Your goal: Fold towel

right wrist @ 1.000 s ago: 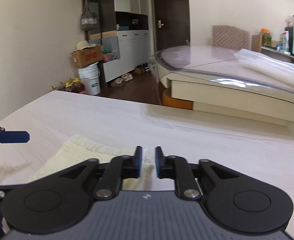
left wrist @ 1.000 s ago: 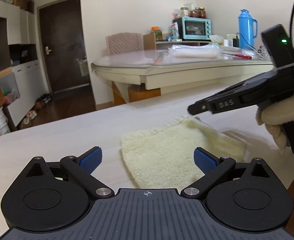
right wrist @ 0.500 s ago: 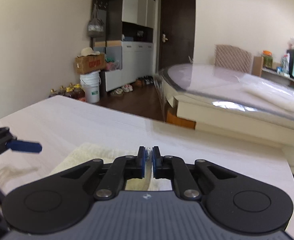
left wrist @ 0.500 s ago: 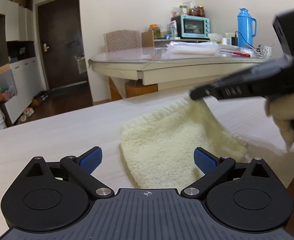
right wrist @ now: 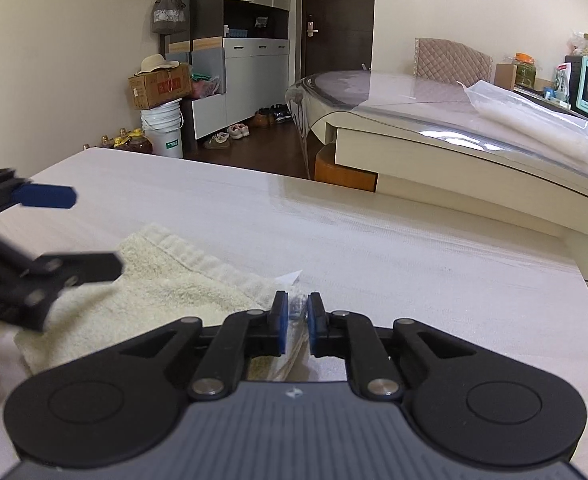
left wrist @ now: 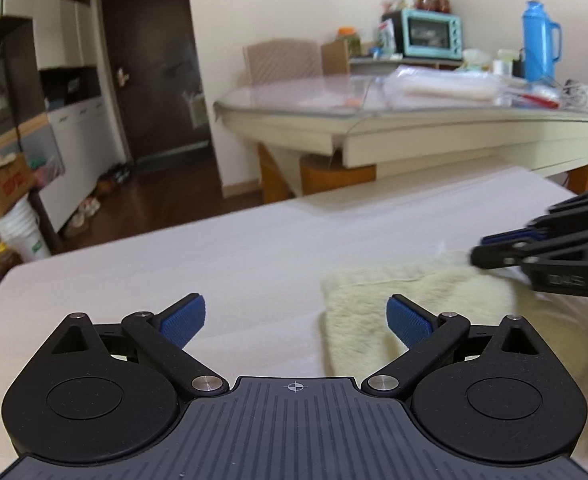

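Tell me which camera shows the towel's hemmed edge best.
The right wrist view: the towel lies close below it, and its ribbed hem runs clearly from the far corner toward the right claw. The left wrist view shows only a blurred fluffy patch, with no hem discernible.

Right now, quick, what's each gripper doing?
Left gripper: open, holding nothing, beside the towel.
Right gripper: jaws nearly together and opening a little, with the towel's corner between them.
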A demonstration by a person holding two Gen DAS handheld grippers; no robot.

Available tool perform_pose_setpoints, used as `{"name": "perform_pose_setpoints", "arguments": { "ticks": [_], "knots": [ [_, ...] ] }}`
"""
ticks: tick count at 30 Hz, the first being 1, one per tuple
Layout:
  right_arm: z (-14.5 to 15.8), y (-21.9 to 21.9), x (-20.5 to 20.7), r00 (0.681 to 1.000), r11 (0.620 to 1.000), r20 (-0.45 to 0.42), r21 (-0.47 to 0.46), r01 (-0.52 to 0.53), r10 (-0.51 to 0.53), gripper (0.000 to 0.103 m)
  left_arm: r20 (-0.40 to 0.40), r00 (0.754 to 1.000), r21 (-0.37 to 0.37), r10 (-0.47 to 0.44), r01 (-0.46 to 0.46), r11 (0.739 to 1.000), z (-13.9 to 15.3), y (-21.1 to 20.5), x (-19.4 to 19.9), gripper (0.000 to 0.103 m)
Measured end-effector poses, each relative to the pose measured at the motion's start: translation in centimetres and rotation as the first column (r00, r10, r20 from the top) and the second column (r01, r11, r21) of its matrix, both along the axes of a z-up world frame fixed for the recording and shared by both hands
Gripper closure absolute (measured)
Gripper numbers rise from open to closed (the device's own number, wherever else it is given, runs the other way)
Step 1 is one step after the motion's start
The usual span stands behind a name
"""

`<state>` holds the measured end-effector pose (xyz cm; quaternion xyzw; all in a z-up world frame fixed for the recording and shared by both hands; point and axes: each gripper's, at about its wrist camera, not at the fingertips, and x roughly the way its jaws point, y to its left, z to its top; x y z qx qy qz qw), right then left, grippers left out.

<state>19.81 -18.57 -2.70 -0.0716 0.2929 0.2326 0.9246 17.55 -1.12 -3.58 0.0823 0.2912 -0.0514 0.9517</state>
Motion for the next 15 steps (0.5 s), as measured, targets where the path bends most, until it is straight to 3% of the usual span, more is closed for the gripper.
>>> {"name": "perform_pose_setpoints", "arguments": {
  "ticks": [8, 15],
  "knots": [
    [0.0, 0.6, 0.2, 1.0, 1.0, 0.002, -0.021, -0.019, 0.019, 0.091, -0.021, 0.997, 0.048, 0.075, -0.074, 0.996, -0.7, 0.4, 0.8, 0.004],
    [0.1, 1.8, 1.8, 0.998, 0.998, 0.001, -0.027, -0.06, 0.06, 0.091, -0.055, 0.994, 0.008, 0.099, -0.098, 0.995, -0.4, 1.7, 0.9, 0.005]
  ]
}}
